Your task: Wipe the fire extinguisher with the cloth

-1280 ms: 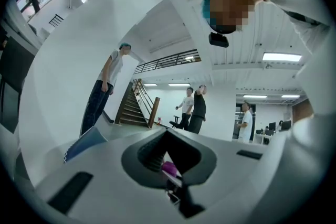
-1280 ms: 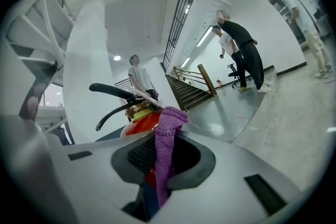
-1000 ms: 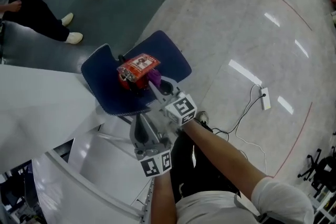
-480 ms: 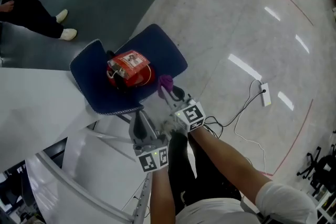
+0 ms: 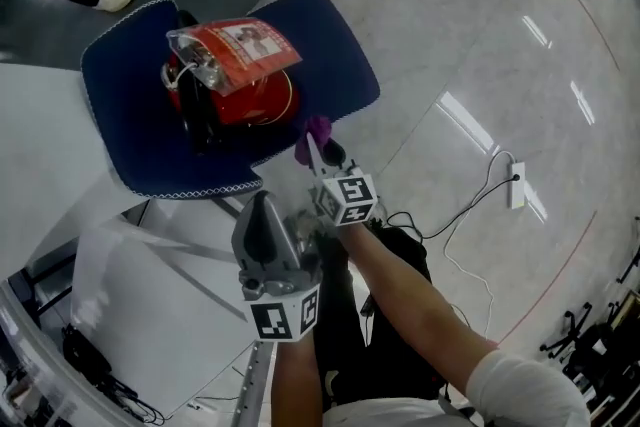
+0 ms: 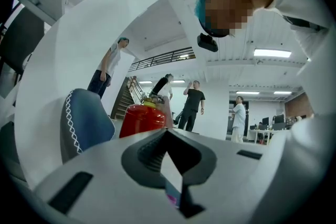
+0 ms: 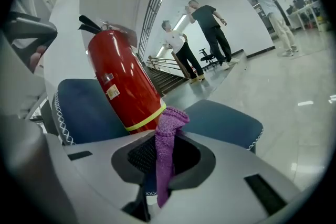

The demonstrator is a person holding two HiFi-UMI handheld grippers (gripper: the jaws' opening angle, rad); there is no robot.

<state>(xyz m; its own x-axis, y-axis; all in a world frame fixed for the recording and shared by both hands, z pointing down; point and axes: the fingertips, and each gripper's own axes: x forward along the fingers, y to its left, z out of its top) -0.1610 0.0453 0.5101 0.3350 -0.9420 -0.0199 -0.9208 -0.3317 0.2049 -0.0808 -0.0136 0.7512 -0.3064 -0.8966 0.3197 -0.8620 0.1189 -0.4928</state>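
The right gripper (image 7: 159,164) pinches the purple cloth (image 7: 168,136) at five o'clock of the fire extinguisher (image 5: 245,95) on a chair (image 5: 335,55). The left gripper (image 5: 263,210) has its jaws together, empty.

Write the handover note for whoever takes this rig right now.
Left tool: jaws shut, holding nothing, low beside the chair.
Right tool: shut on the purple cloth, which sticks out past the jaws.
Fire extinguisher: red, sitting on the blue chair.
The cloth is close to the extinguisher's lower end; contact cannot be confirmed.
Done: cloth gripped and brought up to the extinguisher.
Left: wipe the cylinder. How much has been wiped does not show.
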